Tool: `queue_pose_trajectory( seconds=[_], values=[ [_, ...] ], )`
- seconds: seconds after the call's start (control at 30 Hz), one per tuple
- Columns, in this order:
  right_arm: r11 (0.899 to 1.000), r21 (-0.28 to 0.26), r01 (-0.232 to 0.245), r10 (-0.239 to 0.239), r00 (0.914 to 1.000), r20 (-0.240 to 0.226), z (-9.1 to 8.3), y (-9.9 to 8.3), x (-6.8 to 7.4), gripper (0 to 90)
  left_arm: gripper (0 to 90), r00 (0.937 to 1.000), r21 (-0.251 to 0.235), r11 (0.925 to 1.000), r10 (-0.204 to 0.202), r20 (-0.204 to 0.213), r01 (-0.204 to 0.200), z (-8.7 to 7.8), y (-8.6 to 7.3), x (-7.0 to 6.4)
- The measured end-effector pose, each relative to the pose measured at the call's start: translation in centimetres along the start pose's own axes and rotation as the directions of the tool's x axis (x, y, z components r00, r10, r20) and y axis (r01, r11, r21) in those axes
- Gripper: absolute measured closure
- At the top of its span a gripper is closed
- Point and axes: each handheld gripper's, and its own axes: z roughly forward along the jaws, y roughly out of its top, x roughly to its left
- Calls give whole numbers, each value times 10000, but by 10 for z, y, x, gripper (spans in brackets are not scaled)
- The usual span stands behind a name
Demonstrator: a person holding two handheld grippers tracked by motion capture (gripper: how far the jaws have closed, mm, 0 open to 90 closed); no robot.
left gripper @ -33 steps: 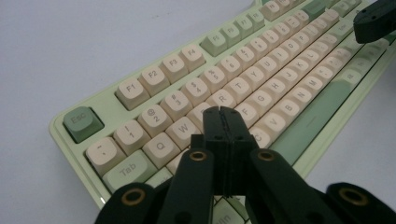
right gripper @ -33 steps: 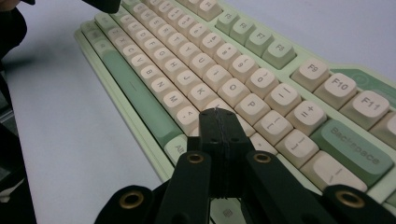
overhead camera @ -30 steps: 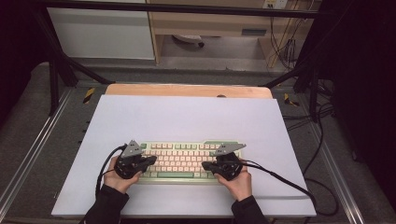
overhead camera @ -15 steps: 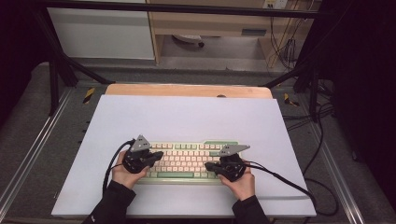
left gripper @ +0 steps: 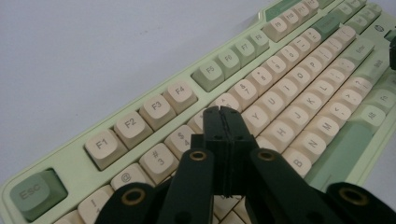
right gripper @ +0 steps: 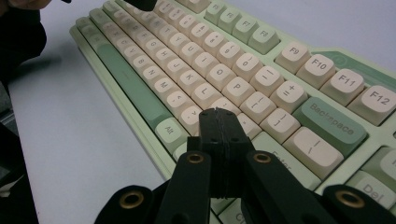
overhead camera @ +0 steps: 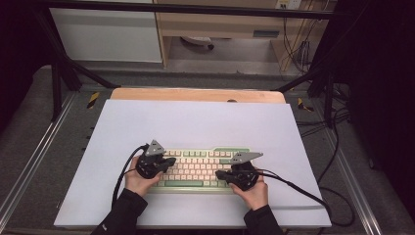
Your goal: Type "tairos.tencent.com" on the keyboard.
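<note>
A pale green keyboard [overhead camera: 198, 169] with cream keys lies on the white mat near the front of the table. My left gripper [overhead camera: 171, 161] hovers over its left half, jaws pressed together with nothing between them; in the left gripper view its tips [left gripper: 223, 112] sit just above the number and letter rows of the keyboard [left gripper: 299, 88]. My right gripper [overhead camera: 219, 174] is over the right half, also shut and empty; in the right gripper view its tips [right gripper: 218, 114] hang over the keys near the right shift, beside Enter, on the keyboard [right gripper: 224, 65].
The white mat [overhead camera: 195, 122] covers most of a wooden tabletop [overhead camera: 195, 94], with bare mat behind and beside the keyboard. Cables [overhead camera: 298, 188] trail from both grippers over the mat. Metal frame rails [overhead camera: 34, 156] run along both sides.
Both grippers have moved inward over the keyboard, the left toward the right and the right toward the left. The keyboard has stayed put.
</note>
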Motion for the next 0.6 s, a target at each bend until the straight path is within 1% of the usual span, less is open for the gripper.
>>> queue_pose_trajectory(
  seconds=[0.1, 0.4, 0.6],
  values=[
    [10000, 5, -3, 3, 10000, -1, 0, 0, 0, 900, 897, 9999, 58, 9999, 133, 27, -133, 4, 1, -4],
    [10000, 21, 30, -30, 10000, -9, 1, 0, 0, 900, 897, 9997, 234, 9994, 240, 88, -242, 14, 3, -8],
    [10000, 21, 35, -35, 10000, -18, 0, 0, 0, 900, 897, 9996, 262, 9993, 247, 126, -251, 16, 1, -9]
  ],
)
